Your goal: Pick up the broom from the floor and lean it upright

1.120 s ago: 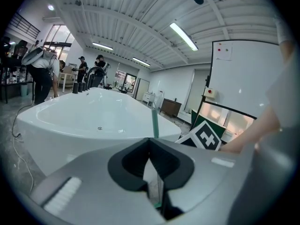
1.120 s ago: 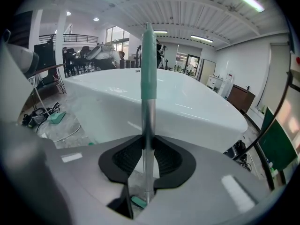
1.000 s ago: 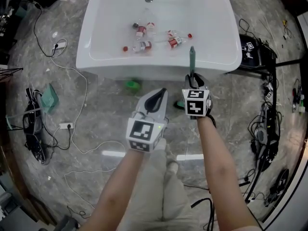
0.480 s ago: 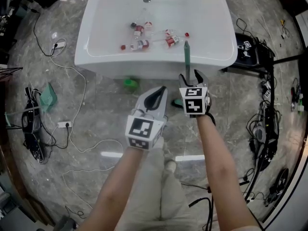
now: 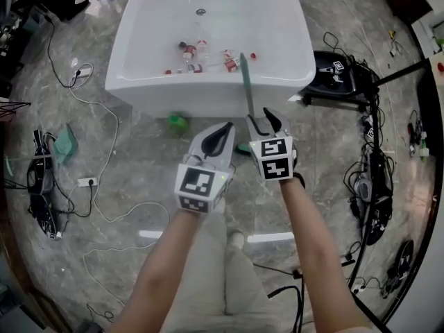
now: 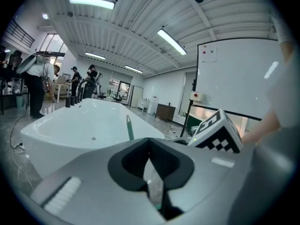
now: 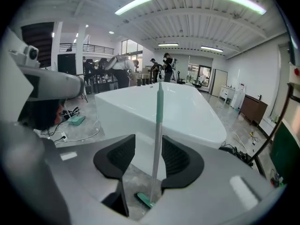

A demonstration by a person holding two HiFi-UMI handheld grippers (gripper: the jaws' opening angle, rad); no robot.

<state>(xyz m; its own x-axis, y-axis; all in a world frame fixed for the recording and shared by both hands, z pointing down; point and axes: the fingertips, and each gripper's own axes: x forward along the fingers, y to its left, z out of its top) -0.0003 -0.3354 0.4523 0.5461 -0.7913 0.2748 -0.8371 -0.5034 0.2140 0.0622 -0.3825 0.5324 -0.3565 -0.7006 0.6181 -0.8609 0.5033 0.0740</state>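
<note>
Broom (image 7: pixel 158 125) upright, right gripper (image 7: pixel 145 149) jaws apart — lately closing — round its handle.

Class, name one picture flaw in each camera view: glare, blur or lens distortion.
Head view: wide lens bows the floor outward, and lamp reflections make white bars on it. Left gripper view: black round border; the left gripper, close to the lens, is soft, and the ceiling lamps blow out. Right gripper view: same round border, yet the broom handle is sharp.
</note>
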